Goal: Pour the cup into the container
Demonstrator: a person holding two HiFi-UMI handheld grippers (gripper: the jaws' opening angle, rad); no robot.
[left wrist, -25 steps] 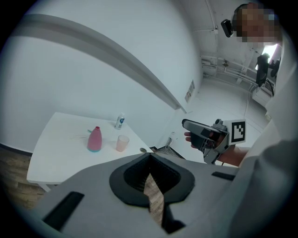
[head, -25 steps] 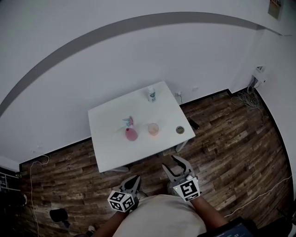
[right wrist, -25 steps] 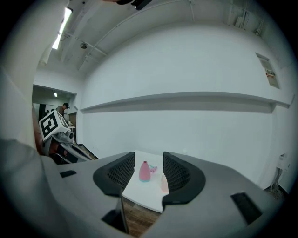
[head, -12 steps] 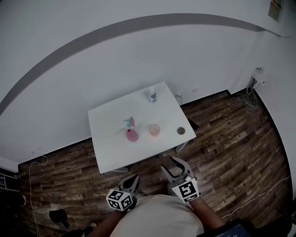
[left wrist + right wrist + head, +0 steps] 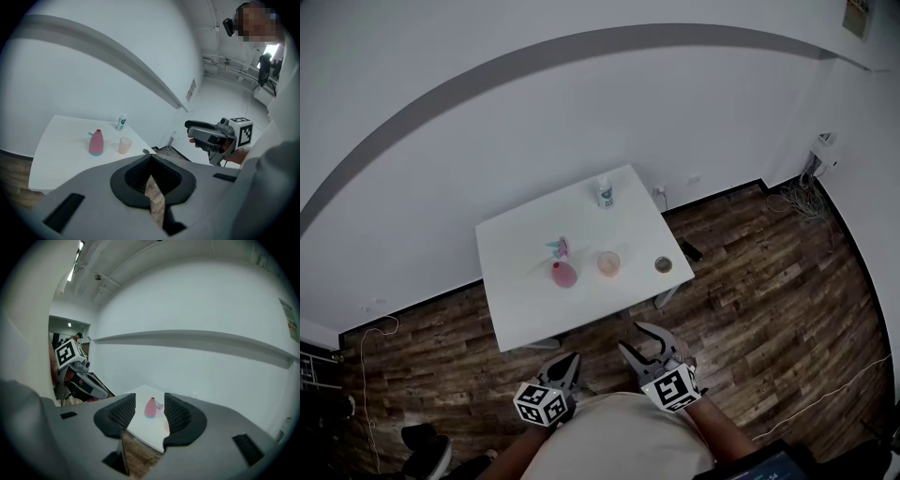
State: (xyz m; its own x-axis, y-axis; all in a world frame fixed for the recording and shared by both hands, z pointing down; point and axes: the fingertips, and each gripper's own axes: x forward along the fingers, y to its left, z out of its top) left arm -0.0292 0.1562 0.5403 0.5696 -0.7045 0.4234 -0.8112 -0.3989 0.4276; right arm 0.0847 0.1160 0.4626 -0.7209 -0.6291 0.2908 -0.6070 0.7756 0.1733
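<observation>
"Head view: what has changed just now?"

"Only little. The right gripper (image 5: 630, 336) has rolled slightly toward 11 o'clock, with its jaws apart and nothing between them. The left gripper (image 5: 570, 361) is closed on nothing."

"And the cup?"

"The cup (image 5: 608, 262) stands on the table (image 5: 525, 309) at 12 o'clock from the person, well apart from both grippers. The container (image 5: 663, 264) is at its 3 o'clock. I think the pouring has not begun; first the approach is needed."

Bare studio-like room: white wall (image 5: 581, 112), plank floor (image 5: 769, 281), lone table (image 5: 525, 300) (loose cables (image 5: 797, 199)).
</observation>
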